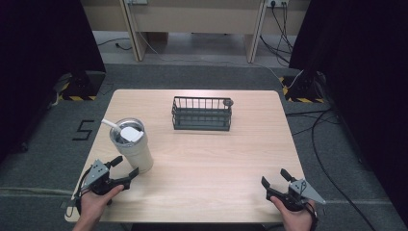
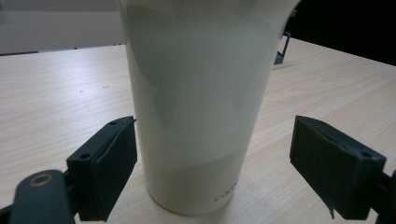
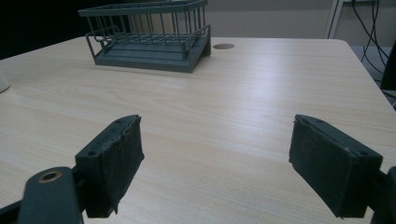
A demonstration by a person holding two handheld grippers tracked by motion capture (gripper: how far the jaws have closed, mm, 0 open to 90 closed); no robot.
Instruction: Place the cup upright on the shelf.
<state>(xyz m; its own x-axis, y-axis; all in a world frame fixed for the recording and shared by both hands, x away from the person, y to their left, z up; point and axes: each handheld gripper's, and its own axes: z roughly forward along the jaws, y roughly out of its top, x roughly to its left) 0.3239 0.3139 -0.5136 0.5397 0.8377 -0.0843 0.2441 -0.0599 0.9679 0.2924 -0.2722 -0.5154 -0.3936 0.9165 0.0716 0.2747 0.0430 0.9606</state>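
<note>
Between left gripper (image 2: 212,163) fingers: tumbler (image 2: 201,102), untouched | straw (image 1: 111,126) overhead

A light wooden table (image 1: 216,159) with rounded corners fills the middle of the high view, standing on grey carpet (image 1: 337,159). Black curtains (image 1: 43,48) hang at the upper left and upper right of the frame. Along the top edge runs a pale wooden desk (image 1: 192,19) with cables (image 1: 281,29) trailing down at the upper right. Yellow-and-black striped tape (image 1: 77,97) marks stand bases at both sides. A black number 5 (image 1: 84,130) is on the carpet at the left.
</note>
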